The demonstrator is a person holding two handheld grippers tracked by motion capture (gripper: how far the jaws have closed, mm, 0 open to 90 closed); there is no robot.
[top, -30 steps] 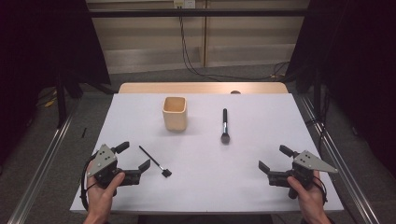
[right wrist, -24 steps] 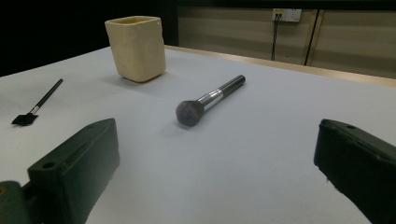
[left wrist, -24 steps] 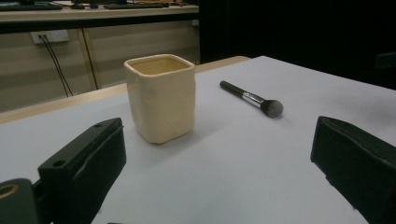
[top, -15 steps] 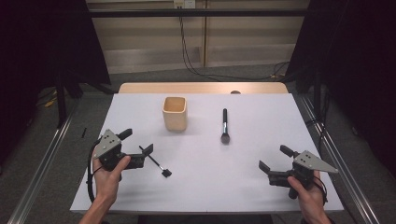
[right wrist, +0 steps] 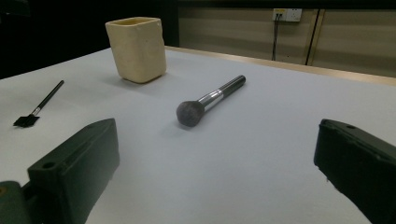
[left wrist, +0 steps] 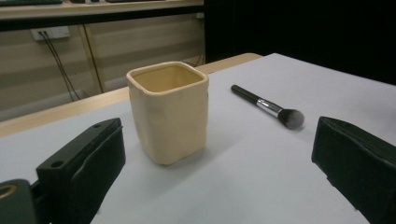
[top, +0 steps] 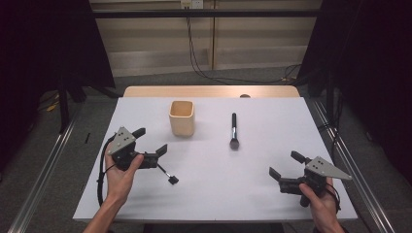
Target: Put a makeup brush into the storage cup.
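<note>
1. White counter [top: 252,189] with a wooden strip along its far edge; beige wall panels and hanging cables behind, dark curtains at both sides.
2. Left claw [top: 149,144]: held in the person's left hand near the counter's left edge, jaws spread apart, nothing between them. It points toward the cup.
3. Cream cup [top: 182,118]: squarish, upright, on the far-left part of the counter. In the left gripper view the cup [left wrist: 168,112] sits ahead between the two jaws, not touched.
4. Small flat brush [top: 167,175]: thin black handle, lies just beside the left claw, its near end partly under the claw.
5. Large powder brush [top: 233,131]: lies flat right of the cup, bristles toward the person.
6. Right claw [top: 286,167]: near the front-right corner, jaws released, empty, well apart from both brushes.
</note>
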